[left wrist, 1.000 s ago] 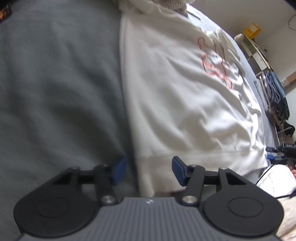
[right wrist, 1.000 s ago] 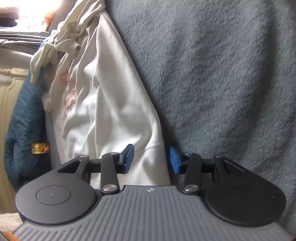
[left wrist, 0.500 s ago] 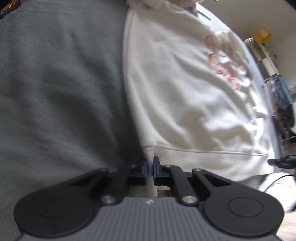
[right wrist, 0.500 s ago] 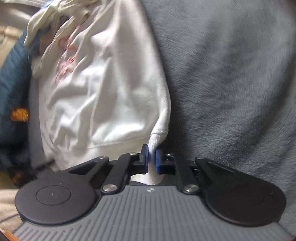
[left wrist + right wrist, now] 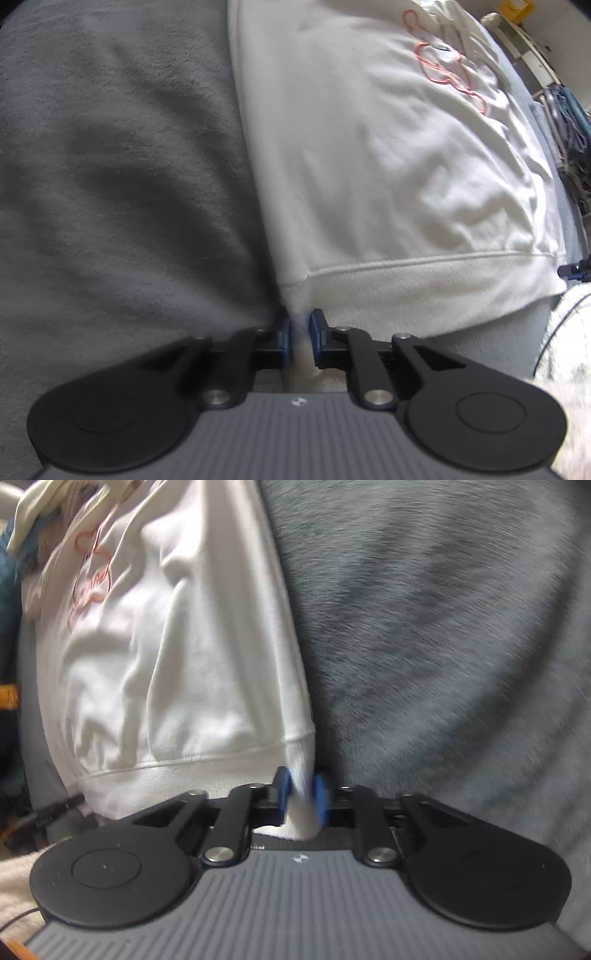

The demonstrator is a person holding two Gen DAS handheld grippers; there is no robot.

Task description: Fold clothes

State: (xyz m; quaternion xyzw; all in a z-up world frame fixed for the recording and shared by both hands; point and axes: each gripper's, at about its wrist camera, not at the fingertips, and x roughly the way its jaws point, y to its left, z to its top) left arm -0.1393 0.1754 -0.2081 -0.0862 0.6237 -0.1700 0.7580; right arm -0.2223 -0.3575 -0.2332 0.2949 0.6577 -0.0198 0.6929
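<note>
white sweatshirt [image 5: 369,166] laid flat on grey fleece blanket [image 5: 110,166], front up w/ red outline print [image 5: 443,70] toward its far end; ribbed hem nearest both cameras.

left gripper [image 5: 298,339]: at one hem corner, blue pads [image 5: 283,341] a narrow gap apart, pinching a bunched bit of ribbed cuff cloth; jaws just eased a little wider after closing, cloth between them, pads touching it both sides.

right gripper [image 5: 302,801]: at the opposite hem corner, pads [image 5: 283,794] slightly further apart, clamped on a thicker wad of hem that bulges down past them; jaws likewise just reopened a little, cloth caught between. view blurred.

blanket bare along each outer side of the garment. blue garment [image 5: 7,602] beside the sweatshirt's far side, at left edge of right wrist view. shelving & clutter [image 5: 554,92] beyond blanket edge, detail unclear.
</note>
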